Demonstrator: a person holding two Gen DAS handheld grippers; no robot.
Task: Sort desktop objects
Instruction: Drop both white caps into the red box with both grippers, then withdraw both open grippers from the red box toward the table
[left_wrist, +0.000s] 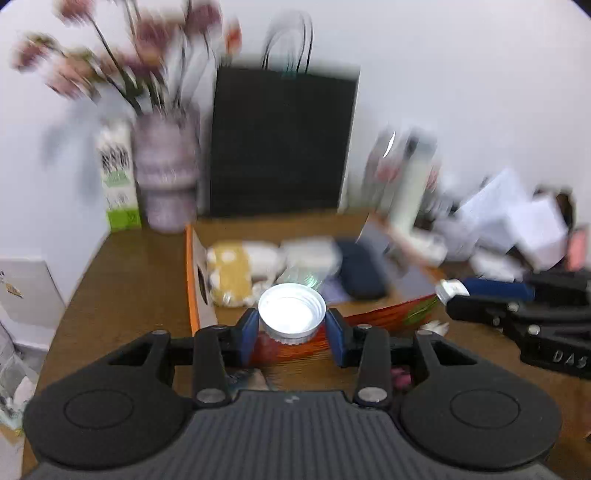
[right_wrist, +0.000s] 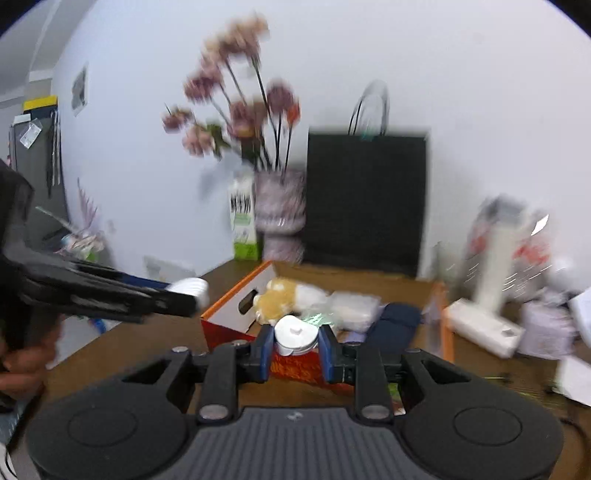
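Note:
My left gripper (left_wrist: 291, 325) is shut on a white ribbed jar lid (left_wrist: 291, 312), held open side up just before the near wall of an orange-edged cardboard box (left_wrist: 192, 273). My right gripper (right_wrist: 296, 341) is shut on a small white cap-like object (right_wrist: 295, 334), held over the near wall of the same box (right_wrist: 236, 295). The box holds a yellow and white plush toy (left_wrist: 231, 275), clear plastic bags (left_wrist: 314, 258) and a dark blue pouch (left_wrist: 360, 271). The right gripper shows at the right in the left wrist view (left_wrist: 452, 291); the left one shows at the left in the right wrist view (right_wrist: 192, 295).
A patterned vase of pink flowers (left_wrist: 166, 173), a green and white carton (left_wrist: 118, 177) and a black paper bag (left_wrist: 280, 144) stand against the wall behind the box. White boxes and papers (left_wrist: 513, 221) pile up at the right on the brown desk (left_wrist: 122, 280).

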